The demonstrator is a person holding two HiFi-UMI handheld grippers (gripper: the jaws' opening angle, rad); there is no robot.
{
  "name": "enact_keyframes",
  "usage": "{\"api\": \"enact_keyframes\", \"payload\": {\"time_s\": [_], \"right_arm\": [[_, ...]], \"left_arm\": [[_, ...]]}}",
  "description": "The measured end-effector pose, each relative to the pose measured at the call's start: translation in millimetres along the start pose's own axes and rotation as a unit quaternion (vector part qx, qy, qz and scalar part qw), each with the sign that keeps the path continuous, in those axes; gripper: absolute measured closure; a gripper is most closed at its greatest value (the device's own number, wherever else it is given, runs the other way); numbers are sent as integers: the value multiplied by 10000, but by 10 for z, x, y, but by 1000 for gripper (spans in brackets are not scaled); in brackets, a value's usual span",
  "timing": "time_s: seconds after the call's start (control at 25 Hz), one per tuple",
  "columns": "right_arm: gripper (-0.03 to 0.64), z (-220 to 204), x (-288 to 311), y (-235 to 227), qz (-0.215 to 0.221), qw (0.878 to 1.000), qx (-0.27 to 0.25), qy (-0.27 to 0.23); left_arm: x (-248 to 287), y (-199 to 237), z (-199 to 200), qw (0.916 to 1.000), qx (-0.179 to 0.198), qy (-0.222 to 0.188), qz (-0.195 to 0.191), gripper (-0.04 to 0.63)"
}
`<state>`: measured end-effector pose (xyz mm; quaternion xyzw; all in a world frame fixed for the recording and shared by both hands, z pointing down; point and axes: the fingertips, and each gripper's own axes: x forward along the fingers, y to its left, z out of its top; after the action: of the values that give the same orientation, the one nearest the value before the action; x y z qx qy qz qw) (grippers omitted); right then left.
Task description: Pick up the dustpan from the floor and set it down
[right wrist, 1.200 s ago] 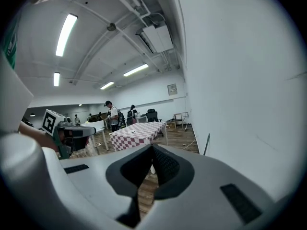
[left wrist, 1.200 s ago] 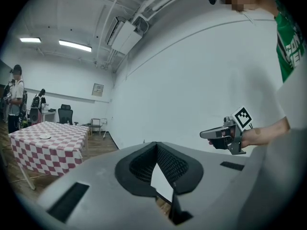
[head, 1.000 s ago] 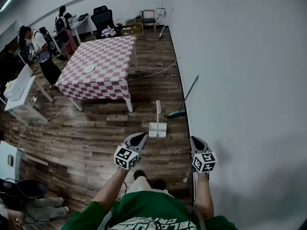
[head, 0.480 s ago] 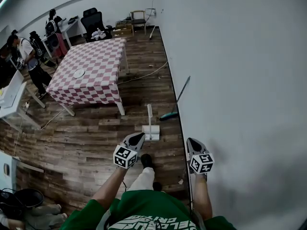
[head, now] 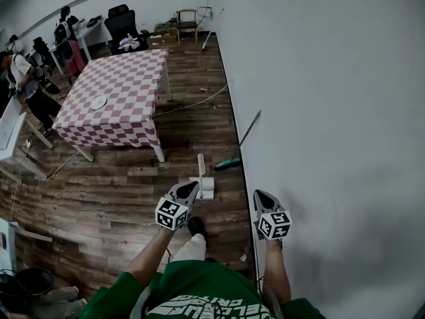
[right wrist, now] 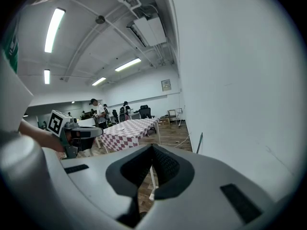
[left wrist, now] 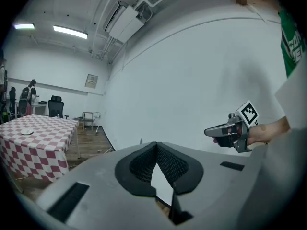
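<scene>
The person is stepping forward, so the white dustpan (head: 205,186), standing on the floor (head: 119,178), is now sitting just ahead of the left gripper (head: 187,190); it and the right gripper (head: 260,198) are keeping their fingers (left wrist: 141,169) pressed together, empty, so reaching down is coming next

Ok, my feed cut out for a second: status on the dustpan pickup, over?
Left gripper and right gripper shut, empty. Dustpan standing on floor ahead, not yet gripped. Broom leans on wall beyond, not blocking.
</scene>
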<state>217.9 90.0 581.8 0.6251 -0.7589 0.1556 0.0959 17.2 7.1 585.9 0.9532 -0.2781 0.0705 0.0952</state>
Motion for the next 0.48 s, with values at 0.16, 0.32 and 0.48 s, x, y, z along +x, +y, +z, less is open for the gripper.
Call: {"api": "enact_keyframes", "payload": {"time_s": [0.16,0.32,0.48], "right_arm": [[609,98,370,-100,48,9999,-29,89],[609,183,732,-187,107,9997,-42,196],[609,224,1022,-259,131,9993,-52,360]], "left_arm": [[250,276,24,10000,-62,49,27,592],[490,562,35,9998,-142,104,62,592],[697,783,-30,9992,-279,278,90,592]]}}
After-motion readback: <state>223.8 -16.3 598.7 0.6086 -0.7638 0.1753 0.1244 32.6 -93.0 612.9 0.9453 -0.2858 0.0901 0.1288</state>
